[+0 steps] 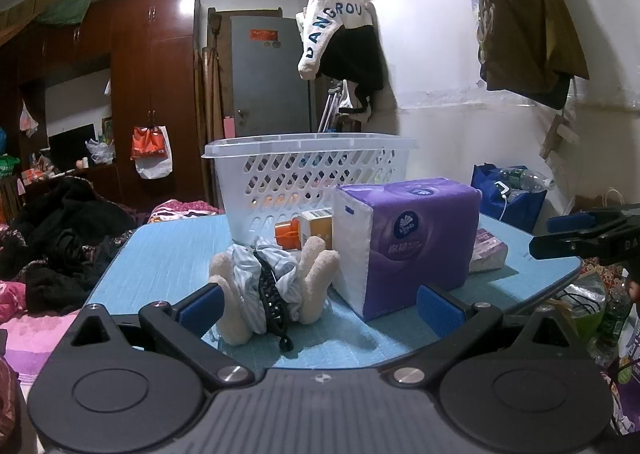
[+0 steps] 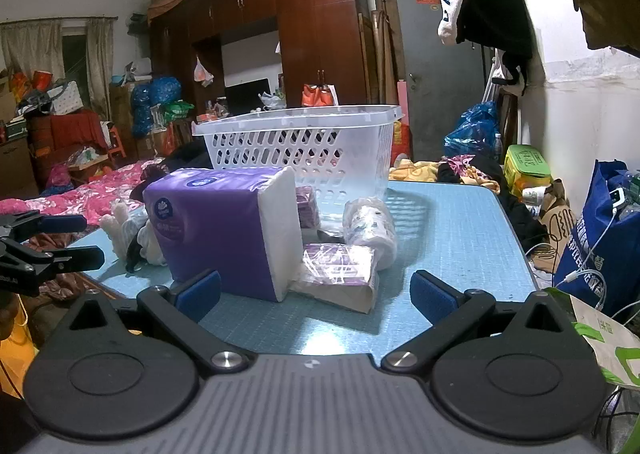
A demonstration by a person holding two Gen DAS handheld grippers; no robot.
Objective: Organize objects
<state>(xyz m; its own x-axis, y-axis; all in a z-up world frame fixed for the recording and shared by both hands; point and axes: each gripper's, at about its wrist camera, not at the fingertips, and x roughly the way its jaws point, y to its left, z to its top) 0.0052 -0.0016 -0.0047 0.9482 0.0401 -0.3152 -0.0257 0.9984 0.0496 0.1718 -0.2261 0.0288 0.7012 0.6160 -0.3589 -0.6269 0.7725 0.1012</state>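
The work surface is a light-blue table [image 1: 168, 254] with a fine woven grid texture and rounded corners. At its far side stands a white, rectangular plastic basket [image 1: 308, 169] with a perforated lattice wall and a flat projecting rim; it is upright.

In front of the basket, near the table centre, stands a large block-shaped pack of tissues in glossy purple plastic film [image 1: 416, 238], its white paper end faces exposed. In the left wrist view, a cream plush toy with fuzzy limbs [image 1: 316, 278] lies just left of the pack, wrapped in pale striped cloth, with a black toothed plastic hair claw [image 1: 272, 302] lying against it. Behind the toy, an orange and white carton [image 1: 308, 230] sits against the basket wall.

In the right wrist view, a small flat pack of tissues in clear crinkled film with purple print [image 2: 340, 274] lies touching the large pack's right side. Just behind it lies a white roll in translucent wrap [image 2: 370, 225].

The left gripper [image 1: 320, 306] has matte black arms and blue ribbed pads; its fingers are spread wide, holding nothing, with the plush toy between them. The right gripper [image 2: 316, 294] is likewise spread wide and empty, low over the near table edge, facing both tissue packs.
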